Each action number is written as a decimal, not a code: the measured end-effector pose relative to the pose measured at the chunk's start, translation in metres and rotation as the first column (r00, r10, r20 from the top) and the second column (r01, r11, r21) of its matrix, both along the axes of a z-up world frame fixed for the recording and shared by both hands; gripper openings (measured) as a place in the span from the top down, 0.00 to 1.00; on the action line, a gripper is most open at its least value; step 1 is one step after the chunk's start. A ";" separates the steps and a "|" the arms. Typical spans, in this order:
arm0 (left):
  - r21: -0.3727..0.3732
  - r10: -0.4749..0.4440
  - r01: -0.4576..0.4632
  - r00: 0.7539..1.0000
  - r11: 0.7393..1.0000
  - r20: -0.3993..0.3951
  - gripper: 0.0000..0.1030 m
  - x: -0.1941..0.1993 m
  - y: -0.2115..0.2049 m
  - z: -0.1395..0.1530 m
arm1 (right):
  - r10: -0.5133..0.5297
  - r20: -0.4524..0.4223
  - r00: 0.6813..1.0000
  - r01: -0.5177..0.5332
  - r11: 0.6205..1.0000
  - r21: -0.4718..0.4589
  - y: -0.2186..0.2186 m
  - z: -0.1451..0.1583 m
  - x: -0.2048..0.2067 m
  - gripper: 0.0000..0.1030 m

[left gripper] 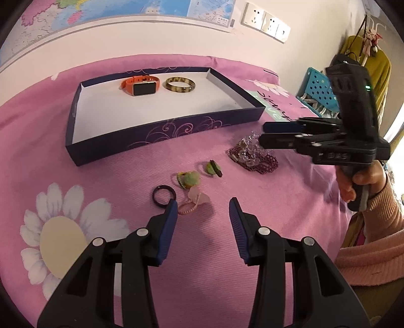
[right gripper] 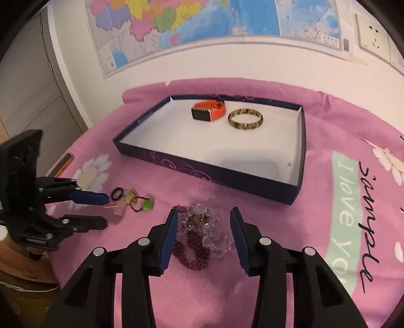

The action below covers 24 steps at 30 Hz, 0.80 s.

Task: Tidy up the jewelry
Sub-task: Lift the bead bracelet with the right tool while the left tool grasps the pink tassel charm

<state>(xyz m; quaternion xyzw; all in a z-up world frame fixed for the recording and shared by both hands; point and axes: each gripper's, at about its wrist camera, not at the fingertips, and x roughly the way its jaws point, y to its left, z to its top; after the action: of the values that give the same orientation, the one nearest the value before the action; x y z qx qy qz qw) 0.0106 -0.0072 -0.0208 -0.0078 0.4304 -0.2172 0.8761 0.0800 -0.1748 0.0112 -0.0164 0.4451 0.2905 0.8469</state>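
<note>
A navy tray (left gripper: 161, 131) (right gripper: 202, 171) with a white floor holds an orange watch (left gripper: 140, 85) (right gripper: 208, 109) and a mottled bangle (left gripper: 180, 84) (right gripper: 245, 119). In front of it on the pink cloth lie a black ring (left gripper: 164, 196) (right gripper: 117, 193), a pink hair tie (left gripper: 194, 201), green hair ties (left gripper: 189, 178) (right gripper: 147, 204) and a heap of purple and clear bead bracelets (left gripper: 252, 154) (right gripper: 202, 227). My left gripper (left gripper: 203, 201) (right gripper: 106, 210) is open just beside the ring and pink tie, holding nothing. My right gripper (right gripper: 204, 210) (left gripper: 262, 133) is open, its fingers straddling the bead heap without pressing it.
The pink flowered cloth (right gripper: 328, 141) covers a round table against a wall with a map (right gripper: 202, 20) and sockets (left gripper: 265, 20). A blue crate (left gripper: 318, 85) and hanging clothes (left gripper: 366, 55) stand at the right. A hand in a pink sleeve (left gripper: 373, 201) holds the right gripper.
</note>
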 end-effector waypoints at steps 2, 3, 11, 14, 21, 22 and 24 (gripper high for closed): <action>0.002 -0.003 0.003 1.000 1.000 -0.002 0.61 0.000 -0.001 -0.001 | 0.012 -0.011 1.000 -0.012 1.000 0.000 0.002 -0.004 0.004 0.70; 0.002 -0.003 0.003 1.000 1.000 -0.003 0.61 -0.001 -0.001 -0.001 | 0.025 -0.015 1.000 -0.025 1.000 -0.006 0.004 -0.006 0.005 0.80; 0.003 -0.011 0.011 1.000 1.000 -0.010 0.66 -0.001 0.002 0.000 | 0.013 0.032 0.999 -0.014 0.999 0.042 -0.008 0.016 -0.004 0.94; 0.017 -0.013 0.013 1.000 1.000 -0.009 0.66 0.001 0.000 -0.001 | 0.002 0.056 0.998 -0.006 0.998 0.070 -0.012 0.028 -0.007 0.94; 0.041 -0.017 0.018 1.000 0.999 -0.024 0.80 0.010 -0.004 -0.006 | -0.017 0.087 0.996 0.007 0.993 0.115 -0.019 0.044 -0.010 0.94; 0.049 -0.021 0.022 1.000 0.999 -0.019 0.80 0.010 -0.006 -0.005 | -0.025 0.091 0.996 0.013 0.992 0.125 -0.020 0.047 -0.010 0.94; 0.067 -0.026 0.026 1.000 0.997 -0.012 0.81 0.010 -0.009 -0.004 | -0.028 0.097 0.995 0.015 0.991 0.136 -0.022 0.051 -0.010 0.94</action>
<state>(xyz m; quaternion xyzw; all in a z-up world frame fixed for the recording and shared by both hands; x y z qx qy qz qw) 0.0211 -0.0159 -0.0252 0.0262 0.4425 -0.2138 0.8705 0.0700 -0.1967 0.0620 0.0314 0.3823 0.3096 0.8701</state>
